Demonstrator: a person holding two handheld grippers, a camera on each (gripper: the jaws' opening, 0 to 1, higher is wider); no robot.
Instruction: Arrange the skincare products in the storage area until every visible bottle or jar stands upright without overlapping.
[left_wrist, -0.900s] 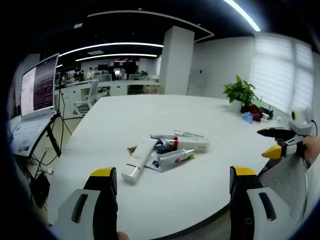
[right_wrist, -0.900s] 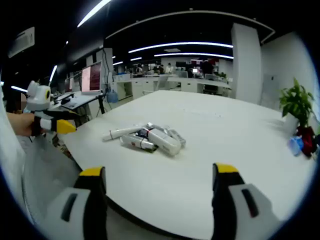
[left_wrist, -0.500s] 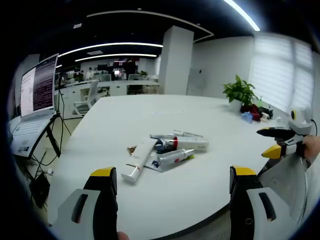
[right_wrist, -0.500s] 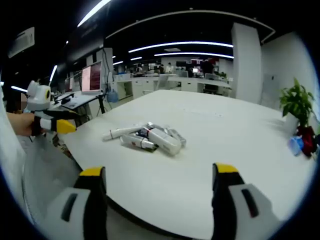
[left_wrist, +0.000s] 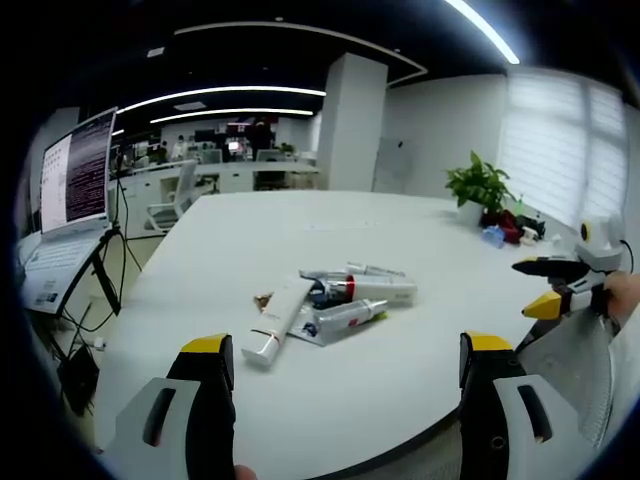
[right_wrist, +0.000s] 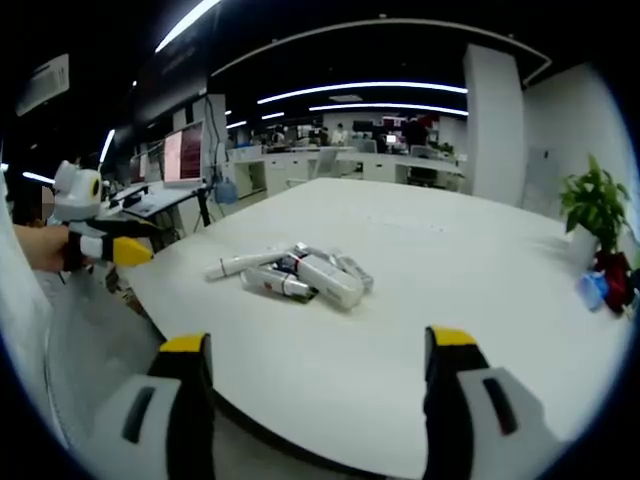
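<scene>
Skincare tubes (left_wrist: 335, 295) lie flat in an overlapping heap mid white table (left_wrist: 300, 380), none upright. Left gripper (left_wrist: 340, 350) & right gripper (right_wrist: 310, 345) both wide open, holding nothing, near table edge, well short of heap

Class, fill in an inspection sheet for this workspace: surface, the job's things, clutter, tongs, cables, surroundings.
Surface: large white round-edged table, mostly bare.
Job's things: heap of white and silver skincare tubes lying flat and overlapping mid-table; none upright.
Clutter: small blue and red items at the table's far edge, beside a green potted plant.
Tongs: left tongs open, empty; right tongs open, empty; both short of the heap.
Cables: black leads hang below the laptop stand.
Surroundings: open laptop, white pillar, office desks behind.
</scene>
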